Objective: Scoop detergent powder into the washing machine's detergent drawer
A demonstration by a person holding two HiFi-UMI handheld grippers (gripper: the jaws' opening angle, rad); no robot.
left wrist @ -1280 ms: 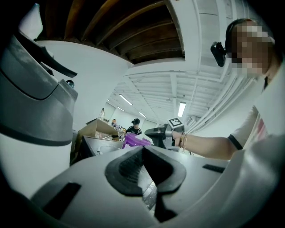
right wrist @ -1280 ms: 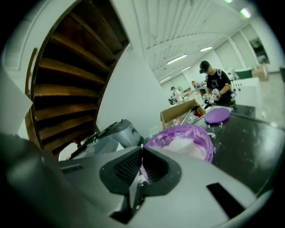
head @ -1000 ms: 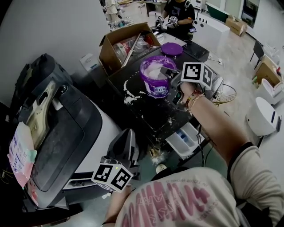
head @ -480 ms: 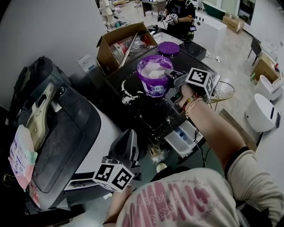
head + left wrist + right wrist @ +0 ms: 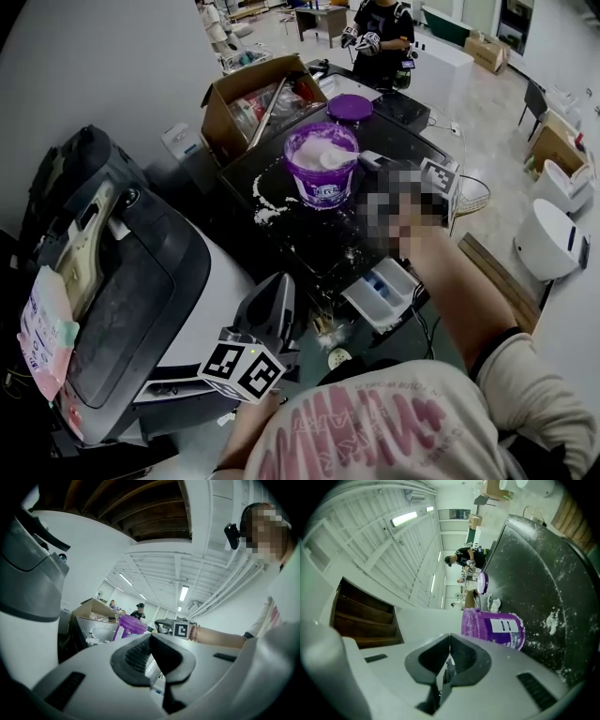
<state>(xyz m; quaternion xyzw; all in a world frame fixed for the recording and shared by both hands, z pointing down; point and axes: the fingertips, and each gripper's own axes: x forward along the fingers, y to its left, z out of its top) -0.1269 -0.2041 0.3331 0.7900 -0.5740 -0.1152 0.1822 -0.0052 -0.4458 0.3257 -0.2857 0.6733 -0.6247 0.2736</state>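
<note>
A purple tub [image 5: 322, 171] full of white detergent powder stands open on a dark machine top [image 5: 309, 239]. It also shows in the right gripper view as the purple tub [image 5: 494, 627], lying sideways because that view is rolled. My right gripper [image 5: 368, 159] hovers just right of the tub's rim. Its jaws are shut [image 5: 450, 651], with a thin grey sliver in the gap behind the pads that I cannot identify. The white detergent drawer [image 5: 382, 292] stands pulled out below the top's front edge. My left gripper [image 5: 272, 292] hangs low and shut [image 5: 151, 641], apart from everything.
Spilled powder [image 5: 269, 202] lies left of the tub. Behind it are an open cardboard box [image 5: 251, 94] and the purple lid [image 5: 349, 108]. A dark-lidded washing machine [image 5: 122, 281] fills the left. A person [image 5: 380, 33] stands at the back; white round units [image 5: 553, 242] sit right.
My right gripper has drawn back to the right from over the tub's rim and rolled, its marker cube turning. The left gripper has stayed put.
</note>
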